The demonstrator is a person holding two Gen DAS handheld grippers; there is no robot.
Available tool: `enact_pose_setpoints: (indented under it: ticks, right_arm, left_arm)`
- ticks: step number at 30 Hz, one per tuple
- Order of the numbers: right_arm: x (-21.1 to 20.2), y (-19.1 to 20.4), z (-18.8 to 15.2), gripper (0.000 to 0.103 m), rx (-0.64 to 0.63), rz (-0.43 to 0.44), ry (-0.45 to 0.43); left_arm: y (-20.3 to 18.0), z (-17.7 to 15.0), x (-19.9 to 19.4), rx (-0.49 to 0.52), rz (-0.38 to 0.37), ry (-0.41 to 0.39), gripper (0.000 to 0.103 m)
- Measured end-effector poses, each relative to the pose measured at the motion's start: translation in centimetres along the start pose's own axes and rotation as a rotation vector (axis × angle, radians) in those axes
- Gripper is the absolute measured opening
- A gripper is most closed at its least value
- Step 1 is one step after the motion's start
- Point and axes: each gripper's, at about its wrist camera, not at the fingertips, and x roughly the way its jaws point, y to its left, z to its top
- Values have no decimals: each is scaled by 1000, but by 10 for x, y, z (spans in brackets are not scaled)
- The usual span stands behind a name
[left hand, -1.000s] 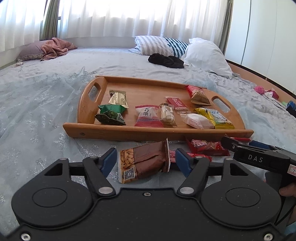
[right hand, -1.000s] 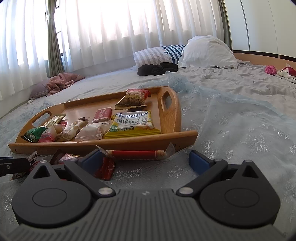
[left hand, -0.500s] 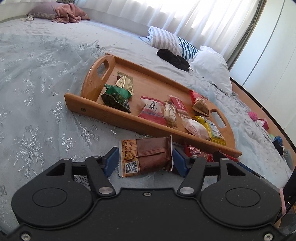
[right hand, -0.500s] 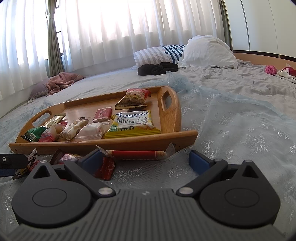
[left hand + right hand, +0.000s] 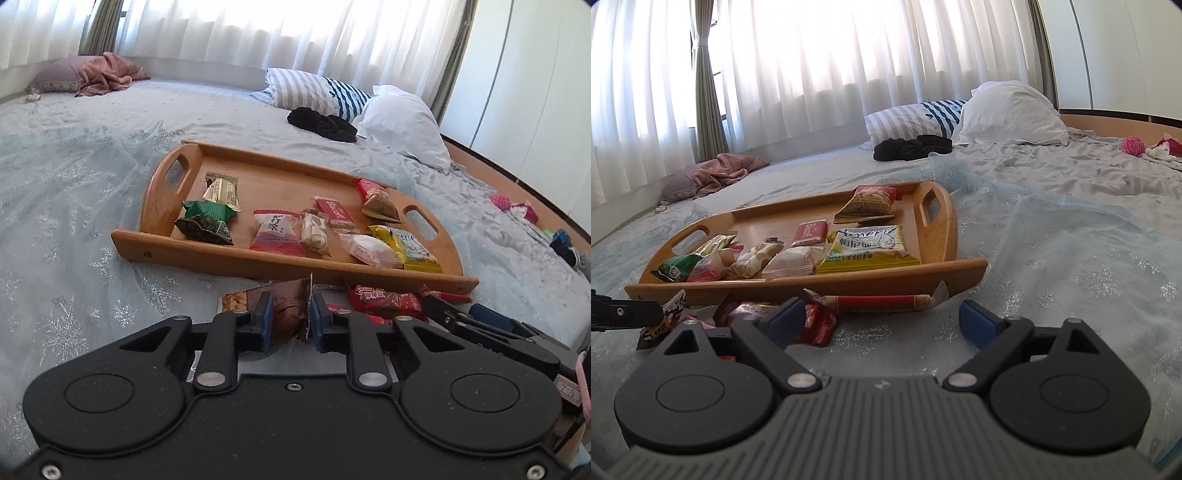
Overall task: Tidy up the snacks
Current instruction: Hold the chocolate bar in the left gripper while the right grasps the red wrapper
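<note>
The jaws of the left gripper (image 5: 290, 319) are closed on a crumpled brown peanut-print packet (image 5: 275, 304), held just short of the wooden tray (image 5: 229, 254). The right gripper (image 5: 882, 319) is spread wide, nothing held; a long red stick packet (image 5: 882, 301) lies just ahead on the bed.

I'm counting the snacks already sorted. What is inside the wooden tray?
Eight packets lie in the wooden tray, among them a green one, a yellow one and a red Biscoff. Anything beneath them is hidden.

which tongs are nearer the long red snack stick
Right. The right tongs sit open just short of the red snack stick; the left tongs clamp the brown peanut packet, further left.
</note>
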Motion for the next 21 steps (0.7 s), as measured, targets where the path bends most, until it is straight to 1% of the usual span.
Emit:
enact_pose_setpoints:
  ticks: [2, 3, 4, 6, 7, 8, 9, 10, 12, 14, 16, 17, 19, 21]
  right_arm:
    - [-4, 1, -2, 82, 7, -5, -7]
    - [-6, 1, -2, 79, 12, -6, -13]
    - [-7, 1, -2, 77, 18, -4, -16]
    - [-7, 0, 1, 77, 34, 6, -17]
    - [-7, -1, 2, 78, 48, 11, -20]
    - [-6, -2, 4, 81, 60, 18, -20]
    - [-4, -2, 6, 83, 68, 27, -16]
    - [-2, -2, 8, 87, 74, 31, -11]
    - [2, 0, 11, 89, 86, 25, -7]
    - [7, 1, 14, 90, 101, 10, -3]
    - [11, 0, 15, 90, 117, -5, 9]
    - [13, -1, 15, 90, 125, -8, 19]
    - [15, -3, 14, 90, 137, -6, 29]
    - [16, -3, 14, 91, 132, -2, 34]
  left_arm:
    - [-4, -3, -2, 21, 18, -7, 23]
    - [-5, -5, -3, 21, 29, -18, 28]
    - [-4, -6, -5, 14, 42, -35, 41]
    - [-1, -8, -9, 1, 75, -71, 55]
    - [1, -9, -10, 4, 81, -77, 56]
    - [2, -9, -9, 5, 85, -72, 57]
    - [4, -9, -8, 1, 86, -65, 62]
    - [8, -9, -6, -12, 83, -52, 69]
    - [14, -10, 0, -48, 68, -21, 77]
    - [21, -10, 6, -103, 38, 16, 78]
    - [26, -11, 8, -147, 20, 1, 83]
    - [27, -10, 10, -160, 16, 4, 83]
    - [28, -9, 13, -172, 12, 2, 83]
    - [26, -10, 17, -148, 12, 10, 82]
